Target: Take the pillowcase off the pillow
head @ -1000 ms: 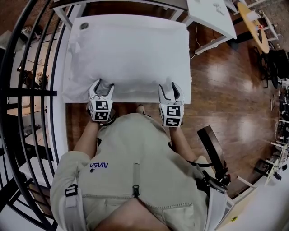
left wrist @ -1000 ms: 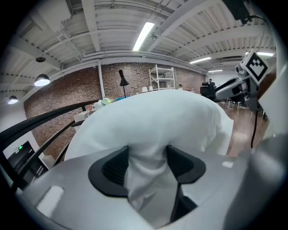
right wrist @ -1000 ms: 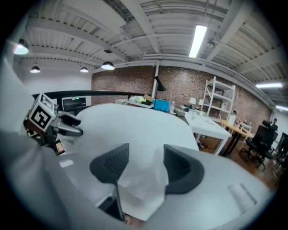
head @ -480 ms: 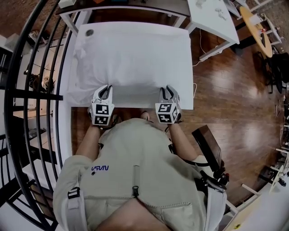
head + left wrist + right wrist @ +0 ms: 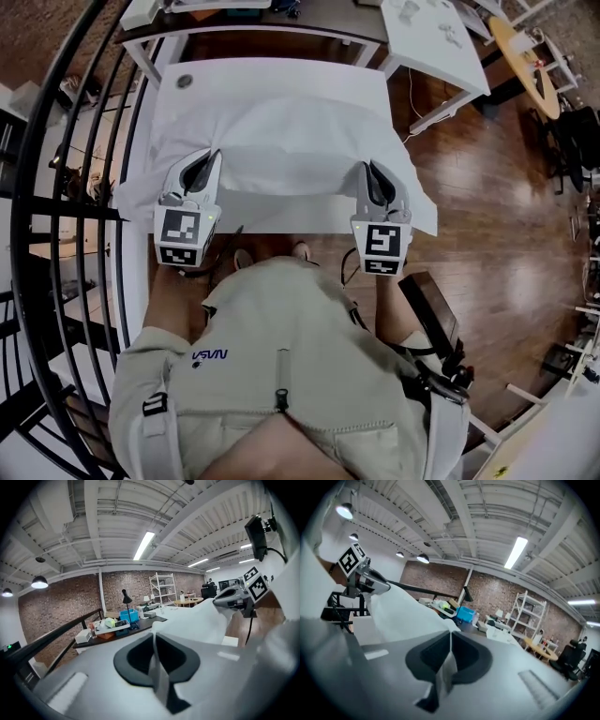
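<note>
Clamping thin cloth: left hand-held gripper and right hand-held gripper just closed tight on pillowcase at near corners, held above surface. Soft, light, slippy; grip hem edges. Pillow probably inside, far end.

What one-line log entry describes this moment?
left gripper: just closed on pillowcase | right gripper: just closed on pillowcase | pillowcase: near edge held up above table

Brick wall, wood floor, black railing
</note>
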Action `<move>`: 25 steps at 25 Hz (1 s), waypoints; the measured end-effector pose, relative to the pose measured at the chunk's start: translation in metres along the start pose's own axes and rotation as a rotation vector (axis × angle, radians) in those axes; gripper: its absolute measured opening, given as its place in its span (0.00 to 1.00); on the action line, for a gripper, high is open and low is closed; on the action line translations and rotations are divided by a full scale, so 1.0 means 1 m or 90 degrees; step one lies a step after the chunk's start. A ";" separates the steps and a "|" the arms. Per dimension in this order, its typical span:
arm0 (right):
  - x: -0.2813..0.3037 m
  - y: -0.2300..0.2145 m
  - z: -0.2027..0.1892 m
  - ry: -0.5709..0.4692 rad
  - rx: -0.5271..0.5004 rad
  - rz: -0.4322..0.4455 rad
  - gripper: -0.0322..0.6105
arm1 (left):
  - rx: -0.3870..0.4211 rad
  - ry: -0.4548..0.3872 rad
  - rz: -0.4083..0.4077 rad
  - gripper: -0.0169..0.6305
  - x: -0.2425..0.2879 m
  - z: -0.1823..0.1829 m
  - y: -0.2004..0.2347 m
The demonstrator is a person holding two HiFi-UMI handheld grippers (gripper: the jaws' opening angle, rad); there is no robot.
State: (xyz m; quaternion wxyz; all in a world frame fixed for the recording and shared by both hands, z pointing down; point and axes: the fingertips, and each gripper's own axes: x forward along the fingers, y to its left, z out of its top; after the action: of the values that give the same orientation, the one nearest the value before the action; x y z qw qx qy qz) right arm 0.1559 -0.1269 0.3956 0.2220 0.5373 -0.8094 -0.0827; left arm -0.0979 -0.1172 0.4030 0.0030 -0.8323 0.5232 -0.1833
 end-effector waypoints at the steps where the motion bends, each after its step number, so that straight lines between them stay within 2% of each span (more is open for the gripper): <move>1: -0.001 -0.004 0.009 -0.003 -0.006 0.001 0.07 | 0.013 -0.004 0.001 0.05 0.000 0.010 0.003; 5: 0.012 -0.010 0.015 0.028 -0.012 0.015 0.07 | 0.039 0.010 0.007 0.05 0.017 0.014 0.015; 8: 0.032 -0.013 0.021 0.054 -0.019 0.011 0.07 | 0.061 0.014 0.038 0.08 0.030 0.015 0.030; 10: 0.040 -0.020 0.029 0.062 -0.018 0.002 0.07 | 0.075 0.001 0.064 0.11 0.026 0.027 0.039; 13: 0.046 -0.028 0.039 0.072 -0.009 -0.005 0.07 | 0.074 -0.052 0.105 0.12 -0.002 0.051 0.055; 15: 0.049 -0.029 0.045 0.076 -0.006 -0.007 0.07 | 0.043 -0.088 0.084 0.14 -0.028 0.063 0.049; 17: 0.050 -0.029 0.049 0.078 -0.004 -0.008 0.07 | -0.010 -0.110 0.010 0.14 -0.049 0.063 0.022; 18: 0.051 -0.029 0.051 0.077 -0.003 -0.008 0.07 | -0.029 -0.106 -0.026 0.17 -0.056 0.056 0.004; 20: 0.051 -0.031 0.051 0.075 -0.001 -0.006 0.07 | -0.048 -0.065 -0.052 0.37 -0.057 0.032 -0.025; 23: 0.055 -0.032 0.050 0.073 0.002 -0.002 0.07 | -0.025 0.006 0.003 0.57 -0.034 -0.011 -0.038; 25: 0.056 -0.031 0.050 0.072 0.003 0.000 0.07 | 0.033 0.033 0.066 0.60 -0.016 -0.032 -0.033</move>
State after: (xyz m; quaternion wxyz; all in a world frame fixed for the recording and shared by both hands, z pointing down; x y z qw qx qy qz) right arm 0.1408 -0.1957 0.3554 0.2657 0.5416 -0.7960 -0.0503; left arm -0.0851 -0.0823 0.4345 0.0208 -0.7987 0.5606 -0.2177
